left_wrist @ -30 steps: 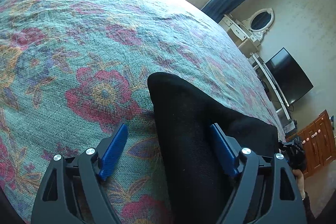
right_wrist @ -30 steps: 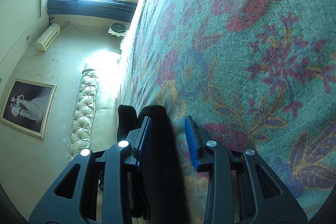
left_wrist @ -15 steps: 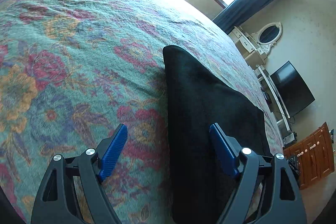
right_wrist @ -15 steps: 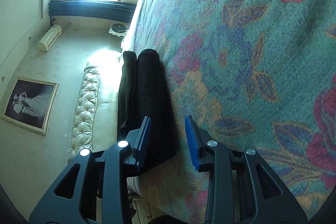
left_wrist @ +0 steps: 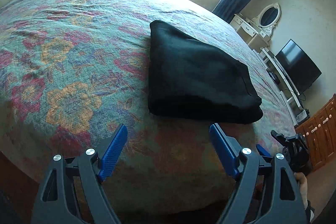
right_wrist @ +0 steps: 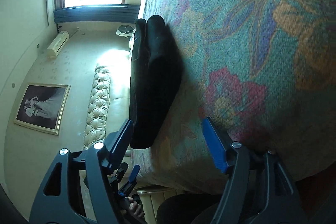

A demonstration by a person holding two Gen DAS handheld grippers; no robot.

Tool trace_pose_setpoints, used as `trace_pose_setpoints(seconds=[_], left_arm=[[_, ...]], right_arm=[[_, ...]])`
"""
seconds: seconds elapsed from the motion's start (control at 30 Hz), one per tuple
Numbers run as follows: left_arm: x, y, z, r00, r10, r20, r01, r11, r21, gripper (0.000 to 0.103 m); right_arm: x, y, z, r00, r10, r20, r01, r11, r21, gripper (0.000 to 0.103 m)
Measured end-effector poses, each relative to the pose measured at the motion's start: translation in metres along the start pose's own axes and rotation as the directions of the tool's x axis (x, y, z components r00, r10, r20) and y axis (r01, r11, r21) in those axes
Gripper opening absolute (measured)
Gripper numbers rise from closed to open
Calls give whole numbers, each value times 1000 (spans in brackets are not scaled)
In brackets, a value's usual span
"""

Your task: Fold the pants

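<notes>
- Currently the black fabric pants [left_wrist: 197,77], folded into a thick rectangular bundle, lie on the floral green, red and orange woven bedspread [left_wrist: 69,60], near its front edge.
- Left gripper [left_wrist: 168,150], with blue ribbed pads, hangs just short of the bundle, jaws spread wide and empty.
- Right gripper [right_wrist: 168,140] is opening; the bundle's near end lies just beyond its fingertips, unpinched.

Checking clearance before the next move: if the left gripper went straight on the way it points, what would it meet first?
Probably the floral bedspread just short of the folded black pants; left gripper is open and empty.
</notes>
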State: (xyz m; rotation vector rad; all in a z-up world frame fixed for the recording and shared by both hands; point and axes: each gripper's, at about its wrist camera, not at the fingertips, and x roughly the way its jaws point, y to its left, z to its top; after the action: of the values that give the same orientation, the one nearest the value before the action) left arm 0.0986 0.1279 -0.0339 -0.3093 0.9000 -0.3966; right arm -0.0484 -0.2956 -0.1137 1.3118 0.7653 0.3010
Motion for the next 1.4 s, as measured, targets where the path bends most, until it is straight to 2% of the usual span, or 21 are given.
trace_pose_setpoints(seconds=[0.13, 0.23, 0.33, 0.43, 0.47, 0.5, 0.53, 0.6, 0.73, 0.87, 1.07, 1.4], left_arm=[[-10, -25, -15, 1000, 11, 25, -12, 999, 48, 79], [-15, -38, -23, 999, 24, 40, -27, 997, 73, 79], [-14, -44, -26, 999, 34, 39, -38, 994, 98, 82], [-12, -48, -30, 997, 60, 50, -66, 990, 126, 83], [-11, -51, -32, 996, 69, 51, -75, 987, 139, 83], [-11, -52, -33, 995, 82, 54, -89, 984, 152, 83], [-11, -54, -33, 993, 97, 61, -105, 981, 165, 83], [-12, -59, -35, 991, 114, 71, -125, 975, 185, 83], [-16, -67, -35, 978, 171, 120, -194, 957, 216, 84], [-19, -73, -35, 960, 234, 152, -265, 935, 235, 84], [-23, -77, -38, 963, 219, 159, -252, 939, 235, 84], [-27, -84, -39, 955, 236, 177, -275, 930, 245, 86]], right_arm=[[3, 24, -20, 992, -127, 13, 127, 984, -123, 69], [10, 46, -38, 968, -246, 45, 249, 933, -259, 69], [17, 68, -60, 927, -359, 110, 373, 842, -390, 69], [28, 91, -80, 875, -446, 188, 475, 718, -509, 71], [31, 98, -86, 859, -464, 217, 502, 678, -536, 73], [32, 104, -90, 843, -478, 246, 526, 643, -556, 80], [32, 109, -95, 829, -488, 274, 548, 611, -571, 83], [35, 119, -101, 809, -495, 317, 576, 561, -594, 83], [35, 133, -110, 782, -494, 379, 609, 479, -633, 84], [36, 139, -114, 776, -487, 400, 614, 439, -656, 84], [35, 145, -122, 764, -481, 430, 627, 395, -672, 84], [31, 146, -120, 756, -480, 446, 639, 390, -663, 85]])
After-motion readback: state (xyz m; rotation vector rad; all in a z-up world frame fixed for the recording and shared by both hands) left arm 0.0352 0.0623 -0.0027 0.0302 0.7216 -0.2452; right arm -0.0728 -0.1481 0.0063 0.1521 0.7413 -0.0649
